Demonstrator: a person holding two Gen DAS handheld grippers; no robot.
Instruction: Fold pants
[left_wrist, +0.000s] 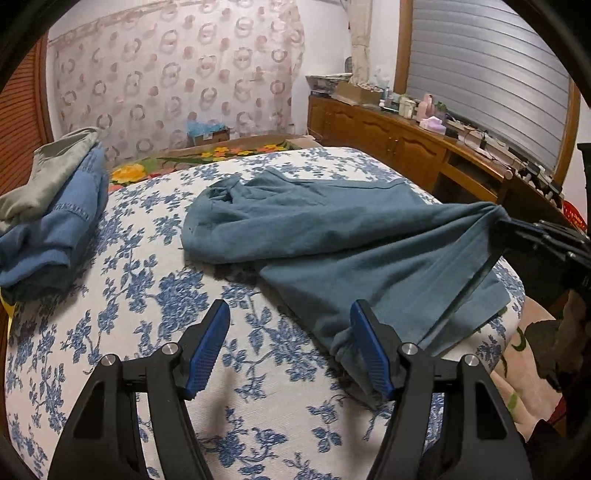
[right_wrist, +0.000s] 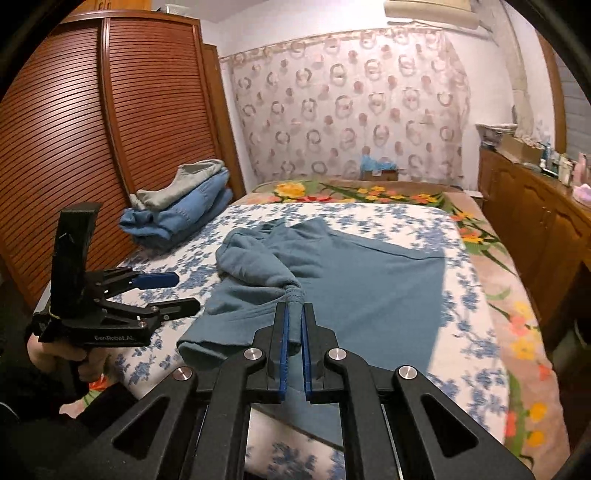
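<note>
While the teal pants (right_wrist: 332, 280) lie spread across the blue-floral bedspread (left_wrist: 155, 280), work proceeds L to R as follows.

Far L: stack of folded garments (left_wrist: 55, 218), grey on top of denim, sits at the bed edge near the slatted wardrobe (right_wrist: 110, 110). Keep it clear of the fold.

L side: left gripper (left_wrist: 290, 314) hovers w/ jaws wide apart, nothing between the pads. Its right finger touches or nearly touches the near cuff (left_wrist: 343, 347); which, cannot tell. Judgement: this cuff is the next pickup pt. Bring both pads around the hem edge before closing, so both fabric layers are caught.

Centre/R: right gripper (right_wrist: 294, 314) is clamped tight on a bunched bit of pants fabric, which is drawn taut into a ridge. Judgement: lift only enough to clear the bedspread; match L and R height so the fold line stays straight. Risk: thin pinch may slip if pulled hard.

Far R: wooden dresser (left_wrist: 406, 136) w/ clutter, not involved.
</note>
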